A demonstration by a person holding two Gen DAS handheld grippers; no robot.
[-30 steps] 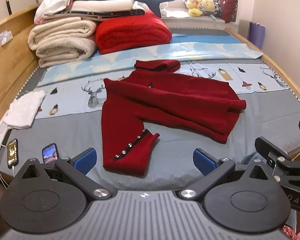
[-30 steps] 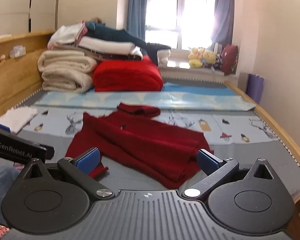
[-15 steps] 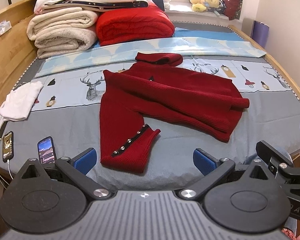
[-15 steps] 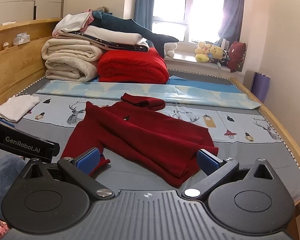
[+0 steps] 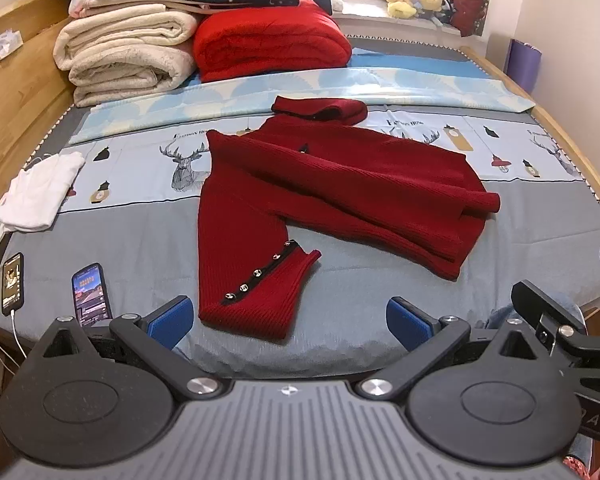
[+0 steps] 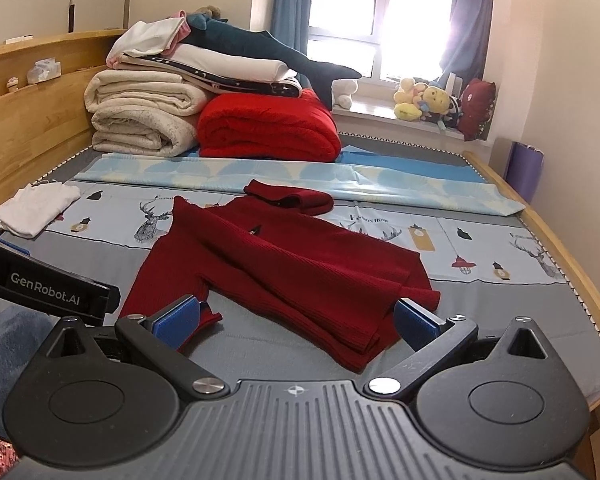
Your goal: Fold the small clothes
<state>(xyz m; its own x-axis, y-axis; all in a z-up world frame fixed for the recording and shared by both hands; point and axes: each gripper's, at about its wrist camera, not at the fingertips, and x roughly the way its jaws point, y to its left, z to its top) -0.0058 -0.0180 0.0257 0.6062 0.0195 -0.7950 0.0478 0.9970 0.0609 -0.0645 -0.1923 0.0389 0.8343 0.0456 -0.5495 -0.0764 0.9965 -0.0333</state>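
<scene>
A dark red ribbed knit sweater lies on the bed, its body spread across the deer-print sheet and the grey cover. One sleeve is folded across the chest; the other hangs toward the near edge, its cuff split by a black strip with five shiny round buttons. The turtleneck collar points toward the window.

The left gripper hovers above the near bed edge with its two blue-padded fingers spread wide and nothing between them. The right gripper is likewise spread and empty, hanging over the sweater's hem.

Two phones lie face up by the left edge, just beside a crumpled white cloth. At the headboard sit two rolled fleecy cream blankets and one puffy bright red quilt, with flat folded linens stacked on top.

Compared with a second ago, both cameras sit closer and higher over the bed; the sweater has not moved.
</scene>
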